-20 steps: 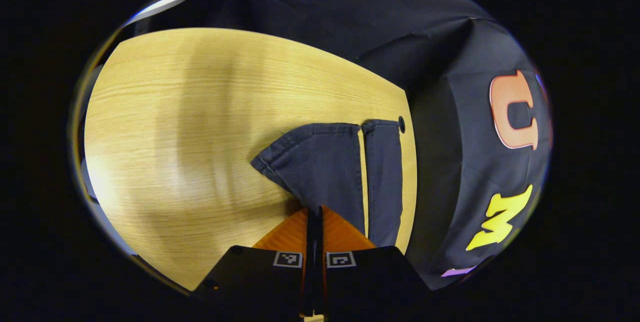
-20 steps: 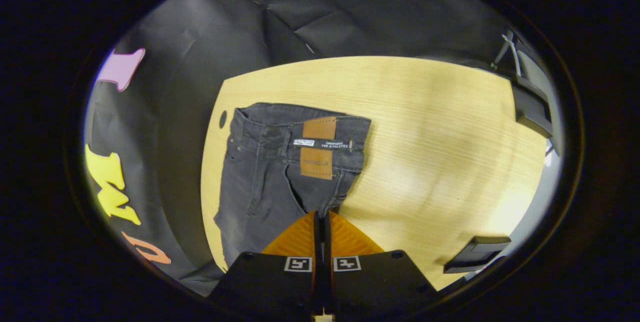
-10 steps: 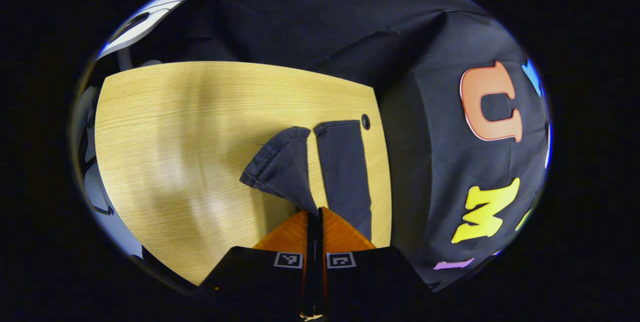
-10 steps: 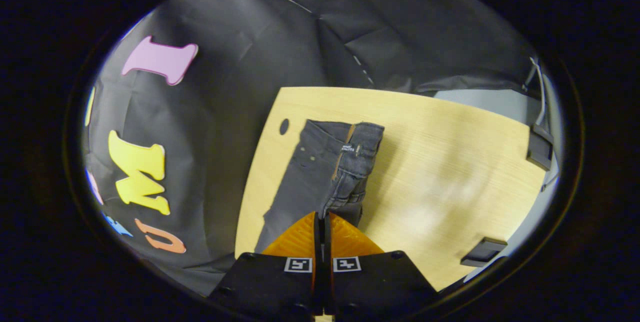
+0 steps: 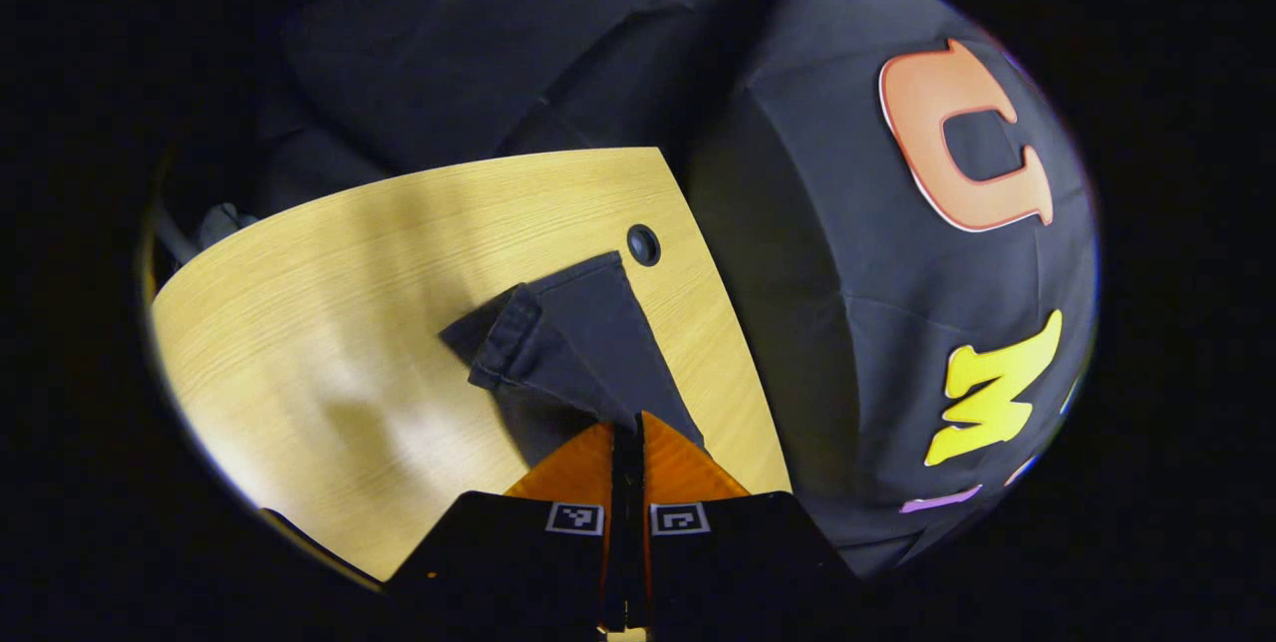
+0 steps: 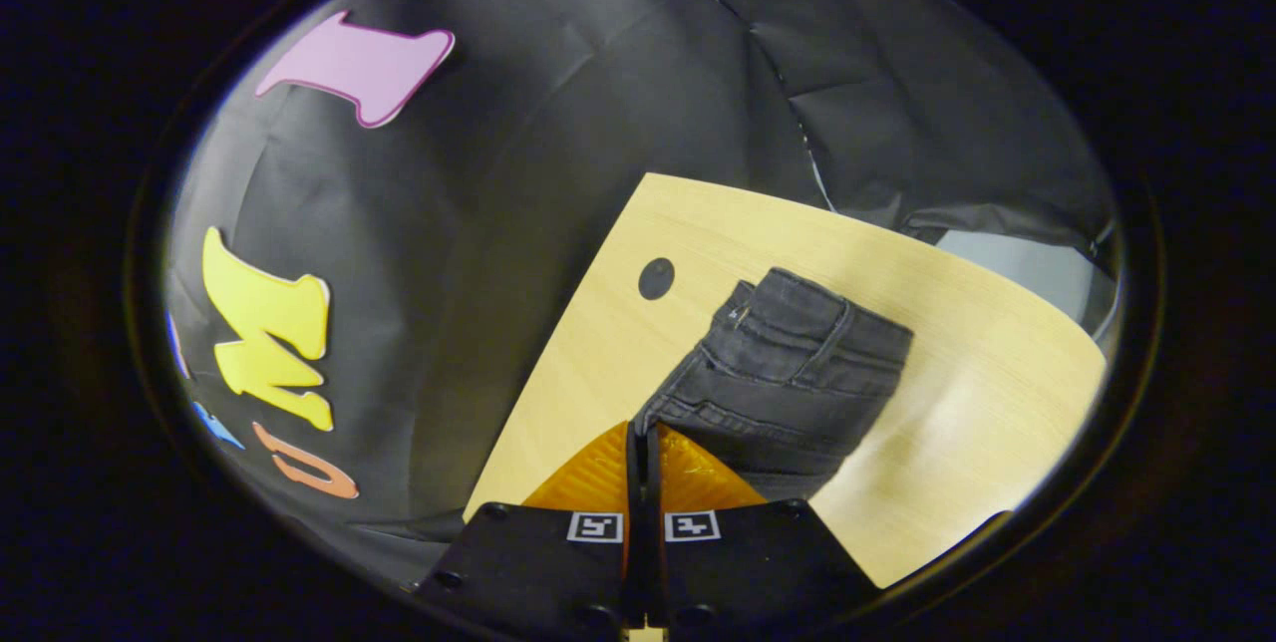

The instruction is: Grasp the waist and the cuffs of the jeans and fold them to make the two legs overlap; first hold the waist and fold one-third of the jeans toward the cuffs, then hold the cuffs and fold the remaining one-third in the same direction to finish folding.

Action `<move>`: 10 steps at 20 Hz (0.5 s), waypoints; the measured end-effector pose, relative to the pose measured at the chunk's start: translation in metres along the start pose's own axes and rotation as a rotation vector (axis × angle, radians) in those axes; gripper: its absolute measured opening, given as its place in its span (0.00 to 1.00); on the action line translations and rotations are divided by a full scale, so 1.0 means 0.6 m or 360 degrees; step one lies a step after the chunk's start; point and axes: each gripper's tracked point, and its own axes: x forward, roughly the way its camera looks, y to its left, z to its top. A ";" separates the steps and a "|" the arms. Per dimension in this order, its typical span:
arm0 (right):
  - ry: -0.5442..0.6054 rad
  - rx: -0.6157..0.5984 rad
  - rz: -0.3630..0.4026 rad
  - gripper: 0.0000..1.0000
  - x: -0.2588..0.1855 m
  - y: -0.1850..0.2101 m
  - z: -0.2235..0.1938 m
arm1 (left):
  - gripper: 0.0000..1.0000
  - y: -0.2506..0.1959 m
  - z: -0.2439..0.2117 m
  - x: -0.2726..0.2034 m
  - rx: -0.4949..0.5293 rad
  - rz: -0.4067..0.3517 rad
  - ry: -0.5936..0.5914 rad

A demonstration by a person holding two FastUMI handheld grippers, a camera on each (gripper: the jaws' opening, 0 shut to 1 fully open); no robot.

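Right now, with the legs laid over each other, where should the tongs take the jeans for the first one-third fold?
Grip the waistband, probably from its open end, where the doubled denim makes a thick, firm edge. The right tongs pinch the jeans near it; the left tongs hold the cuffs.

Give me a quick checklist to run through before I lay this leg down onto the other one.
1. Left hand-held gripper shut on the cuff end of the jeans: ok.
2. Right hand-held gripper shut on the waist: ok.
3. Lifted cuff above the lower leg: ok, it overlaps it.
4. Cuff edges lined up: not ok, the upper cuff lies skewed.
5. Waist halves stacked: ok, roughly, as the right gripper view shows.
6. Jeans fully on the table: cannot tell, the fabric lies near the edge beside the round hole.
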 end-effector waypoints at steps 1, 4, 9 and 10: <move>0.0001 -0.0022 -0.0007 0.01 0.024 0.001 0.004 | 0.04 -0.007 0.005 0.028 0.0027 0.0005 0.0012; 0.0023 -0.0095 -0.0048 0.01 0.092 -0.004 0.004 | 0.03 0.002 0.011 0.106 0.0093 0.0083 0.0048; 0.0032 -0.0120 -0.0138 0.01 0.167 -0.031 0.003 | 0.03 -0.002 0.010 0.190 0.0170 0.0095 0.0069; 0.0037 -0.0117 -0.0156 0.00 0.175 -0.037 0.002 | 0.04 0.004 0.010 0.202 0.0175 0.0101 0.0080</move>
